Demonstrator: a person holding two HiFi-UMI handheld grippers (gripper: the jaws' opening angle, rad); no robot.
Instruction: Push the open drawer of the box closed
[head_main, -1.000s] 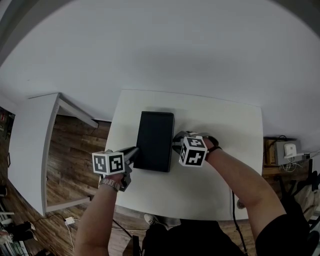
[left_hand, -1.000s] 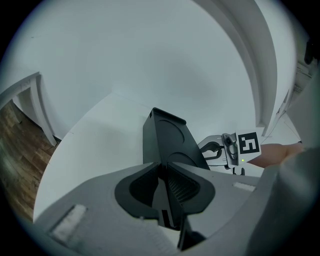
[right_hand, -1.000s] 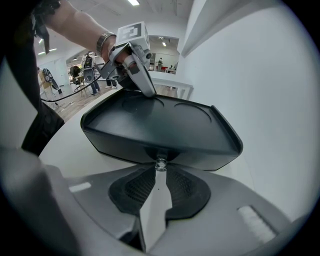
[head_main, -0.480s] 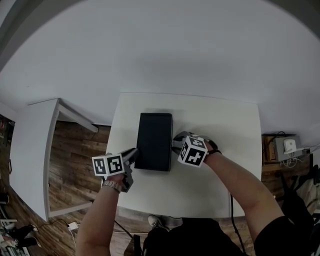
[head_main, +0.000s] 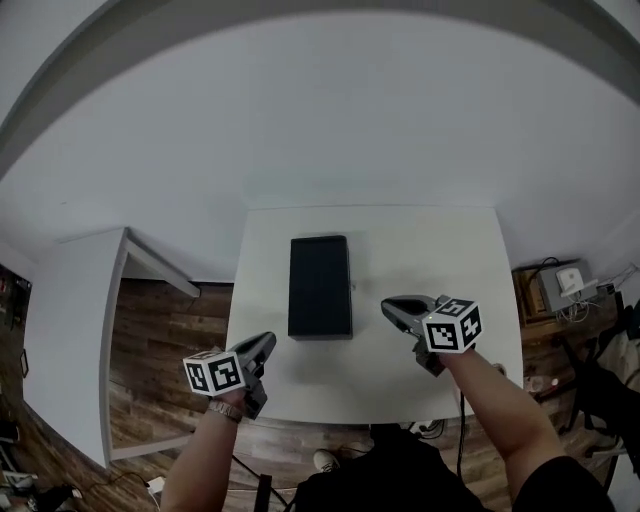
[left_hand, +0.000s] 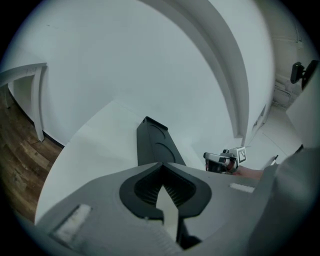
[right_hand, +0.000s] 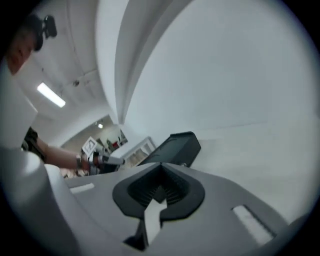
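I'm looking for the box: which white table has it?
The wide white table in the middle carries the black rectangular box; the other white table stands at left.

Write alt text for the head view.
A black box lies on a white table, with no drawer visibly sticking out. The left gripper and right gripper, both empty with fingers shut, are held clear of the box on either side, toward the table's near edge.

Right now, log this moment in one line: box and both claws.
box: on white table, looks closed | left claw: shut, empty, off box | right claw: shut, empty, off box
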